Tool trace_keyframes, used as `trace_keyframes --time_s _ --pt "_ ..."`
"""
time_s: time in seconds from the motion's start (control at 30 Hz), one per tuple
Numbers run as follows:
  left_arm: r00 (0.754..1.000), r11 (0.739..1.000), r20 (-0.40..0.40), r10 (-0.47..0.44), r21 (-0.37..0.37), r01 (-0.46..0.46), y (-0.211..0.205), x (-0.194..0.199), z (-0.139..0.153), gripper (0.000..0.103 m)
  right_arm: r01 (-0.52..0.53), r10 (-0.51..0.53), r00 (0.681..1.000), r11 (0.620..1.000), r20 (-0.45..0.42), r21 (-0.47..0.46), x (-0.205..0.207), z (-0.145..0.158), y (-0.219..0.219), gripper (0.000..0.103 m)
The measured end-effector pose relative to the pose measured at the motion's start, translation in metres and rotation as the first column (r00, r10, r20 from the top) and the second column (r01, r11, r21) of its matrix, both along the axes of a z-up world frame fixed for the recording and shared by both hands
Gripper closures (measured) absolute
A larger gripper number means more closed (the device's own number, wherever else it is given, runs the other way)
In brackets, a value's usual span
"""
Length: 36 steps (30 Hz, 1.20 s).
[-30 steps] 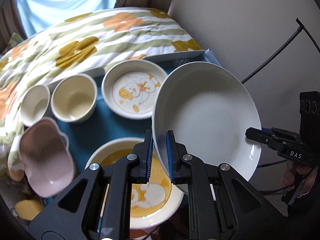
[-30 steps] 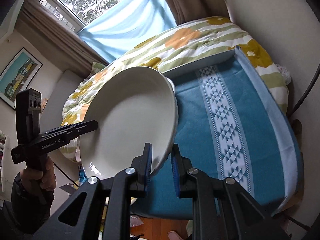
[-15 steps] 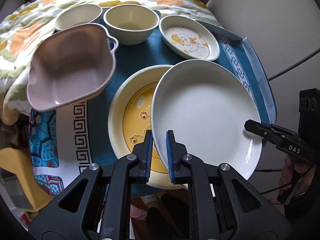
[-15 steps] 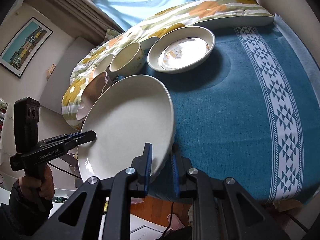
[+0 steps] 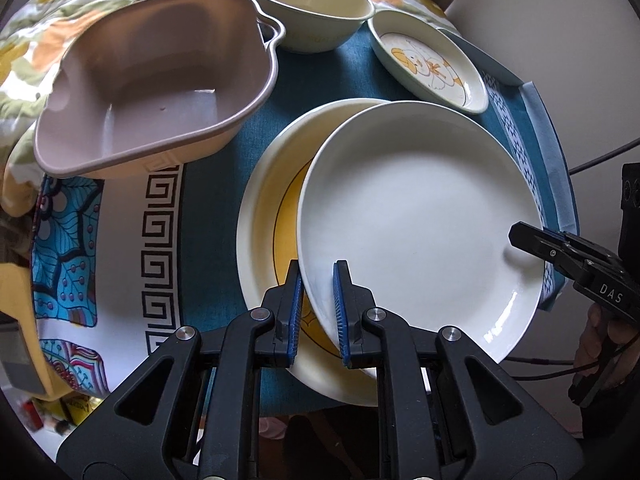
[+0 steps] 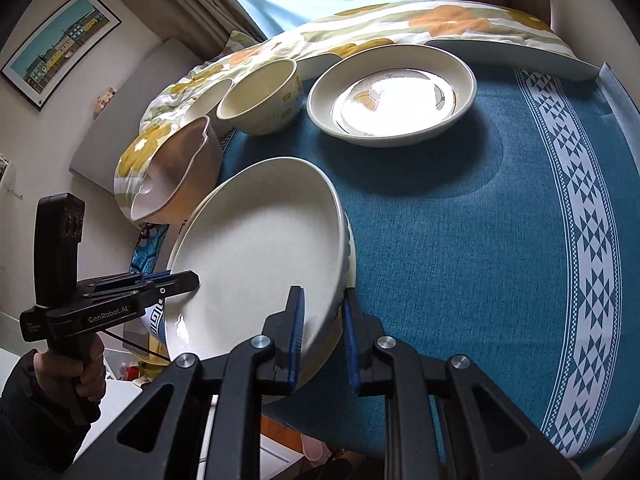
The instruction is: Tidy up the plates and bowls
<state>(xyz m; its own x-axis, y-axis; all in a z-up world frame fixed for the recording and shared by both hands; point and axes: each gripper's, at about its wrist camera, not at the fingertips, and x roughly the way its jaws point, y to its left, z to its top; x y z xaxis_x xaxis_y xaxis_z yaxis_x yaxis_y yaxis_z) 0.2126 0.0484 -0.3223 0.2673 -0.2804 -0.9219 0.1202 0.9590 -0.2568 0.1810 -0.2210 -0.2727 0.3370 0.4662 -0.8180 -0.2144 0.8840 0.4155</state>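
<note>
Both grippers clamp one white plate: the left gripper pinches its near rim, the right gripper its opposite edge. It hangs tilted just over a yellow-centred plate on the blue cloth. Farther off, a pink dish, two cream bowls and a duck plate sit empty.

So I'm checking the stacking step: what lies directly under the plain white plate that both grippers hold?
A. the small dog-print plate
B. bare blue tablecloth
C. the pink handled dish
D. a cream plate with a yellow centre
D. In the left wrist view the white plate, gripped at its rim by the left gripper and the right gripper, overlaps the cream plate with a yellow centre.
</note>
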Motion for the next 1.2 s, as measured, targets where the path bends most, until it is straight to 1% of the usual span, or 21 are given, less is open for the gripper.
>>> trace_keyframes --time_s 0.23,0.3,0.4,0.57,0.7,0.77,0.83,0.97,1.03,1.13,1.2 --pt "1.000 0.998 0.025 -0.009 0.069 0.008 -0.013 0.001 -0.001 0.091 -0.020 0.020 1.000 1.000 0.003 -0.020 0.003 -0.001 0.000 0.086" --pt "0.999 0.994 0.036 -0.020 0.104 0.016 -0.019 0.000 0.001 0.091 -0.031 0.031 0.999 0.999 0.007 -0.037 0.003 -0.001 0.002 0.086" --pt "0.997 0.984 0.066 -0.039 0.179 0.027 -0.032 -0.003 0.003 0.091 -0.050 0.052 0.998 0.996 0.021 -0.069 0.002 -0.001 0.006 0.086" --pt "0.992 0.959 0.108 -0.061 0.284 0.028 -0.039 -0.011 0.006 0.088 -0.093 0.101 0.993 0.986 0.054 -0.136 0.003 0.000 0.012 0.086" --pt "0.988 0.932 0.133 -0.075 0.361 0.023 -0.044 -0.014 0.007 0.087 -0.129 0.148 0.986 0.970 0.082 -0.204 0.003 0.003 0.023 0.086" --pt "0.988 0.926 0.138 -0.074 0.377 0.016 -0.043 -0.015 0.008 0.087 -0.143 0.168 0.982 0.963 0.091 -0.228 0.003 0.004 0.028 0.086" --pt "0.988 0.927 0.139 -0.073 0.376 0.015 -0.041 -0.015 0.008 0.087 -0.149 0.178 0.979 0.956 0.097 -0.252 0.004 0.003 0.030 0.086" --pt "0.985 0.907 0.144 -0.089 0.421 0.021 -0.047 -0.019 0.008 0.087 -0.150 0.180 0.979 0.955 0.098 -0.255 0.005 0.003 0.030 0.086" --pt "0.984 0.894 0.148 -0.097 0.448 0.021 -0.052 -0.020 0.009 0.087 -0.153 0.186 0.977 0.951 0.101 -0.269 0.005 0.003 0.031 0.086" --pt "0.979 0.858 0.156 -0.132 0.512 0.034 -0.060 -0.023 0.007 0.087 -0.159 0.196 0.975 0.943 0.103 -0.291 0.005 0.004 0.035 0.086" --pt "0.977 0.852 0.162 -0.139 0.523 0.035 -0.061 -0.025 0.007 0.087 -0.158 0.195 0.976 0.943 0.101 -0.294 0.006 0.004 0.035 0.086"
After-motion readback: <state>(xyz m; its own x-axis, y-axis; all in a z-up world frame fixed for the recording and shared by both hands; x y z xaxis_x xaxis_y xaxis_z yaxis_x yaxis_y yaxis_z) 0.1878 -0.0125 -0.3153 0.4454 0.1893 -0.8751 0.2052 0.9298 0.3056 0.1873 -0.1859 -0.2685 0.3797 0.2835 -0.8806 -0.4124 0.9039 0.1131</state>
